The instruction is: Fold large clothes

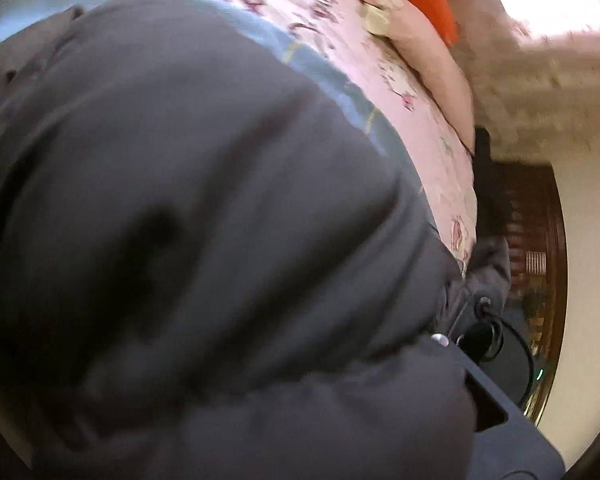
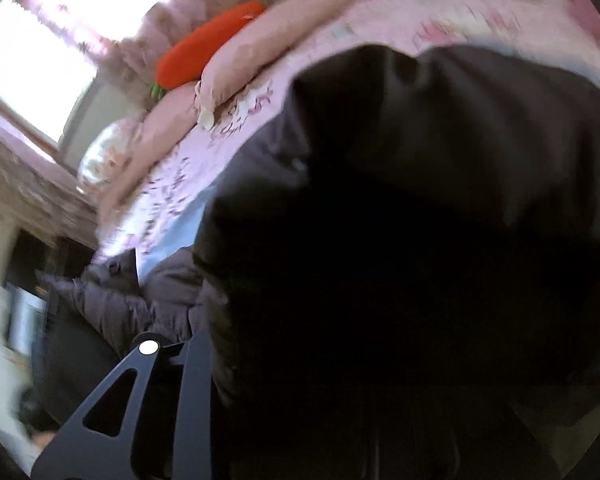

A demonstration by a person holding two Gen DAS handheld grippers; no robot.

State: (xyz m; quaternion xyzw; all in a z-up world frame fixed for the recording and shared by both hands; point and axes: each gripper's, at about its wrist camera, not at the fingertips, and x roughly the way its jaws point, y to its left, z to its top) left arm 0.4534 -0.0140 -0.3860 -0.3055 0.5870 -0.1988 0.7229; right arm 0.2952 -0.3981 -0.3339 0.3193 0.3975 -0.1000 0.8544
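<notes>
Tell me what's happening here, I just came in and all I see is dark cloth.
A person with a gripper in each hand is folding a big dark jacket on a bed with a pink flowered bedspread. The cloth drapes right over both cameras, so the jaws are hidden. Pink pillows and an orange carrot toy lie at the far end of the bed.

One dark padded jacket (image 1: 204,240), one orange carrot-shaped cushion (image 2: 208,46), perhaps two pink pillows (image 2: 260,44) — blurred.
</notes>
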